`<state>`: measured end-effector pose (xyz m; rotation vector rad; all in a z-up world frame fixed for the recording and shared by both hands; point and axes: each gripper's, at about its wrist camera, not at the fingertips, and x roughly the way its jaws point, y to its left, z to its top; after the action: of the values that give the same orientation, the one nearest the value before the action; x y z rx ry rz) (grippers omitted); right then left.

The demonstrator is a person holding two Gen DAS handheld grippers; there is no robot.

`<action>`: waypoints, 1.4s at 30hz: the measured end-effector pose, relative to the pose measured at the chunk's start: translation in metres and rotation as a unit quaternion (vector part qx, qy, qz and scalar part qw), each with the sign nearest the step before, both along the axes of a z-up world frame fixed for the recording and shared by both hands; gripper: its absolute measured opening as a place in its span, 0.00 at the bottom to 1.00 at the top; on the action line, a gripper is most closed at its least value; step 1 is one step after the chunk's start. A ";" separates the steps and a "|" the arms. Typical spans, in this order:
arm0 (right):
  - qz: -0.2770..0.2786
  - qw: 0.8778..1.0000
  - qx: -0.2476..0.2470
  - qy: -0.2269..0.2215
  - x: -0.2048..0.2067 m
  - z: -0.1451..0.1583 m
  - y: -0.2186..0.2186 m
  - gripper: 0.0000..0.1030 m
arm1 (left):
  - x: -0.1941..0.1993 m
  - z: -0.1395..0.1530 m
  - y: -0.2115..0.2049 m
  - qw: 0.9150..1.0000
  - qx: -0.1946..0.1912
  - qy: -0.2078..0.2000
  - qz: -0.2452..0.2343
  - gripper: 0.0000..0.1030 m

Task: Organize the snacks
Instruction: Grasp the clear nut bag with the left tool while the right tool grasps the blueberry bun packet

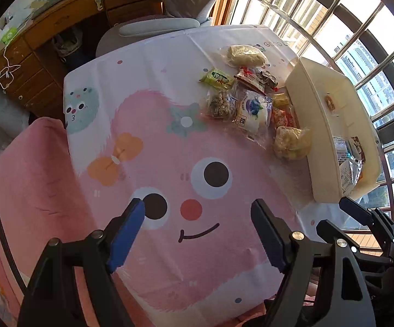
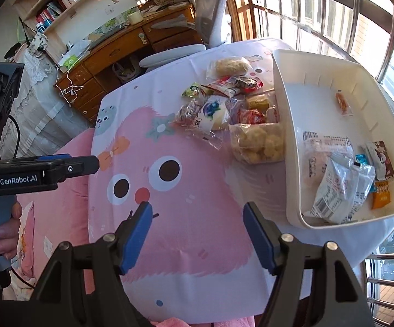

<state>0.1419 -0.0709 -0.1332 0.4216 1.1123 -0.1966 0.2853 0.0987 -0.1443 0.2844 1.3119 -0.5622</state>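
Several snack packets lie in a heap (image 1: 248, 100) on the pink cartoon tablecloth (image 1: 169, 163), at the far right; the heap also shows in the right wrist view (image 2: 224, 109). A cream bin (image 2: 333, 103) stands right of the heap and holds several packets (image 2: 341, 182); the bin shows in the left wrist view (image 1: 330, 114). A bag of puffed snacks (image 2: 259, 141) lies against the bin's wall. My left gripper (image 1: 198, 218) is open and empty above the near cloth. My right gripper (image 2: 197, 218) is open and empty too, near the front edge.
A grey office chair (image 1: 156, 24) stands behind the table. A wooden desk with drawers (image 1: 47, 35) is at the back left. Barred windows (image 1: 346, 27) run along the right. A pink cushion (image 1: 25, 177) lies left of the table.
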 end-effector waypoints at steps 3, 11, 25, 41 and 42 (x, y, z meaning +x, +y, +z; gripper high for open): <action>-0.003 1.000 0.000 -0.008 0.018 -0.007 -0.007 0.68 | 0.013 -0.002 -0.010 1.000 0.002 0.002 0.000 0.77; -0.003 0.999 -0.031 -0.039 0.064 -0.027 -0.021 0.68 | 0.054 -0.027 -0.046 1.000 0.020 0.011 -0.012 0.78; -0.027 0.996 -0.063 -0.053 0.116 -0.079 -0.045 0.68 | 0.120 -0.083 -0.091 1.000 -0.008 0.027 0.013 0.78; -0.014 0.995 -0.089 -0.032 0.145 -0.120 -0.046 0.68 | 0.146 -0.130 -0.121 0.998 -0.017 0.060 0.011 0.77; -0.012 0.995 -0.091 -0.032 0.146 -0.121 -0.044 0.68 | 0.146 -0.131 -0.122 0.998 -0.017 0.061 0.010 0.77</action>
<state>0.2879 -0.1154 -0.2547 0.2775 1.0173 -0.3011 0.4314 -0.0231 -0.2752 0.2122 1.4206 -0.5921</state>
